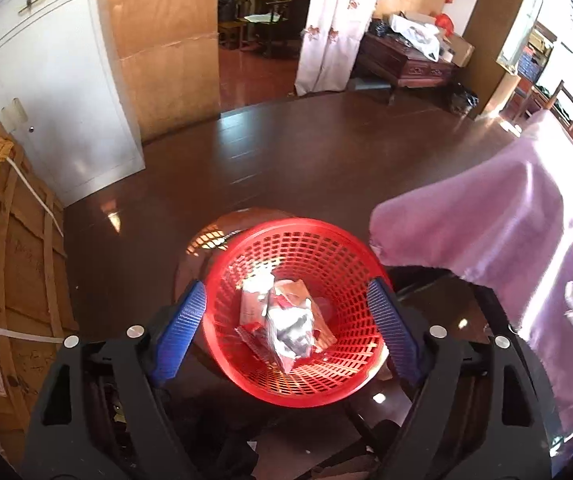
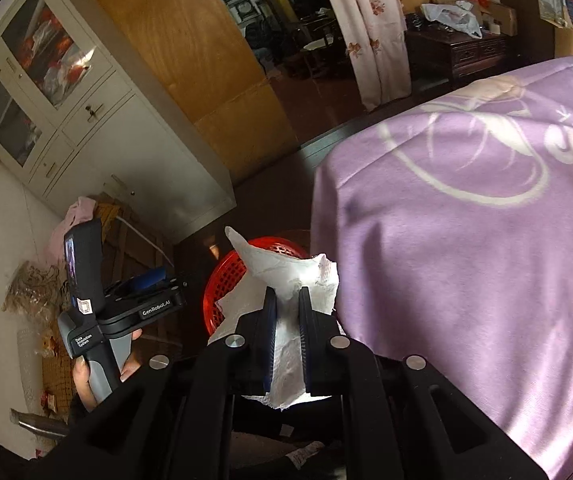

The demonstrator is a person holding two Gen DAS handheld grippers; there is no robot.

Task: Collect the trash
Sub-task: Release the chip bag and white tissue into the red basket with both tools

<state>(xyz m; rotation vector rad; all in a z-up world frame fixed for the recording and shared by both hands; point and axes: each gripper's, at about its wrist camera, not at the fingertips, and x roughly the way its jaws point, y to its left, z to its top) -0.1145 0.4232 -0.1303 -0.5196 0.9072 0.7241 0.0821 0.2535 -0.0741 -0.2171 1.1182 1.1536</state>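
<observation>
One red basket (image 1: 298,312) sits on the dark floor (image 1: 286,160), seen at 6 o'clock in the left wrist view, with one clump of crumpled foil wrappers (image 1: 286,320) inside; how many wrappers cannot be told. The clump's long axis runs from 11 toward 5 o'clock. The left tongs (image 1: 290,336) are spread wide, blue pads either side of the basket rim, holding nothing. The right tongs (image 2: 286,312) are clamped on one white paper tissue (image 2: 286,276), its peak pointing to 11 o'clock, above the basket. A purple cloth (image 2: 466,240) hangs at 3 o'clock.
</observation>
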